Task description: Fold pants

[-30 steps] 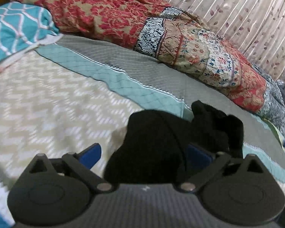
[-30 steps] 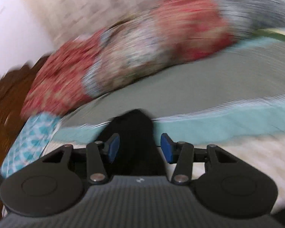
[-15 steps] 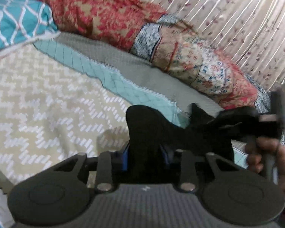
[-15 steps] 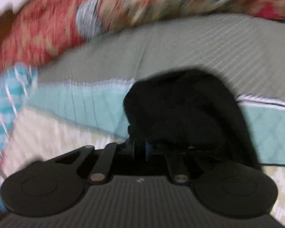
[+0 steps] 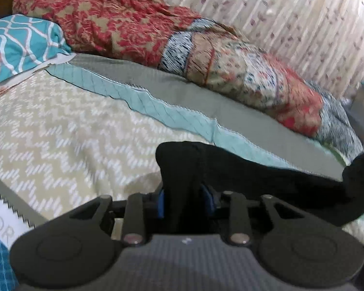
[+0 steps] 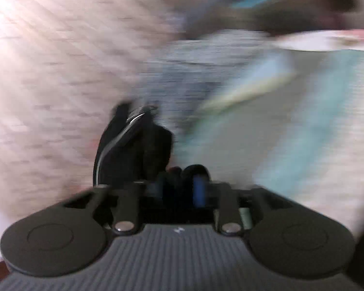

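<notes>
Black pants [image 5: 230, 177] stretch rightward from my left gripper [image 5: 185, 201], whose jaws pinch one end while easing open. My right gripper [image 6: 179, 191], jaws opening around cloth, holds the other end.

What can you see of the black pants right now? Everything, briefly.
The black pants are soft, matte, dark fabric, bunched rather than flat. One end sits between the blue-padded fingers of the left gripper; from there the cloth stretches right, above the chevron bedspread, toward the frame edge. In the blurred right wrist view, a rumpled end with a pale cord sticks up from the right gripper.
</notes>
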